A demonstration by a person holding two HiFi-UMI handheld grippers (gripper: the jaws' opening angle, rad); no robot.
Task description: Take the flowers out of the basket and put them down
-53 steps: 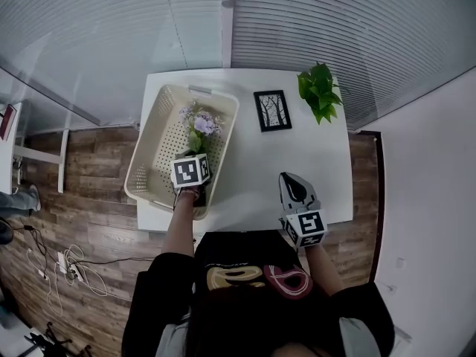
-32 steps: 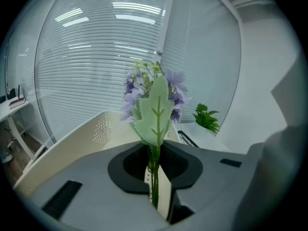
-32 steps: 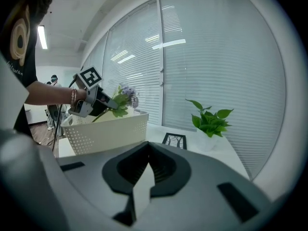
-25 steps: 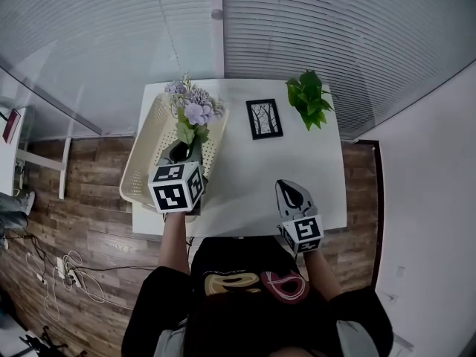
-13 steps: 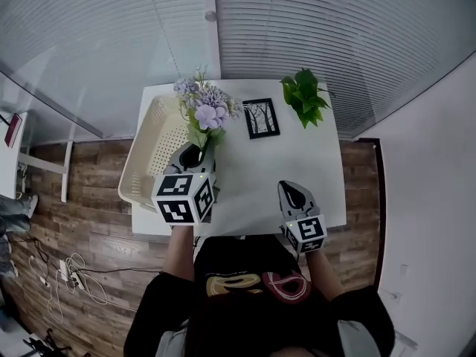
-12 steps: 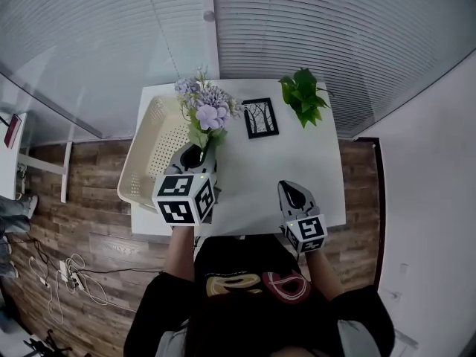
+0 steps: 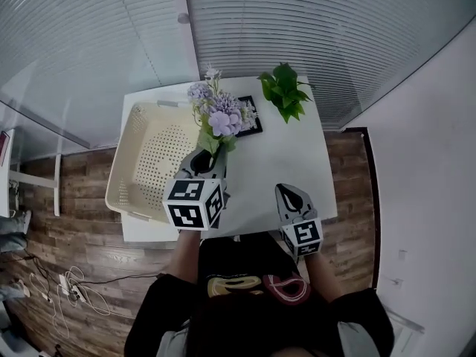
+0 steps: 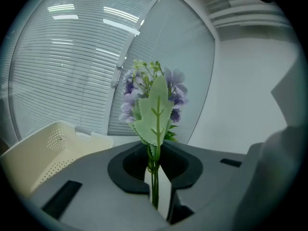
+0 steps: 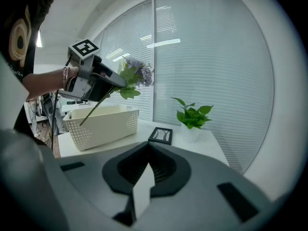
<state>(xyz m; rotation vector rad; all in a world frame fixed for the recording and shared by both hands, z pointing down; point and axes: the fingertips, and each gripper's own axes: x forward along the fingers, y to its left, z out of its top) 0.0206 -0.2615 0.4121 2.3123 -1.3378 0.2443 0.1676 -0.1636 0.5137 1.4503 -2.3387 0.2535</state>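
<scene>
Two tongs over a white desk (image 7: 290,162). Head view: the left tongs (image 7: 207,161) carry purple flowers (image 7: 219,117) upright above mid-desk, outside the basket (image 7: 117,171) at the left edge. Left gripper view: jaws pinch the stems. Right gripper view: right tongs (image 7: 288,193) closed, empty. Next, probably, lower the flowers onto bare desk.

head view: steeply down over tabletop (image 7: 282,162) | gripper views: low, close, along jaws | all share basket (image 7: 152,155)
</scene>
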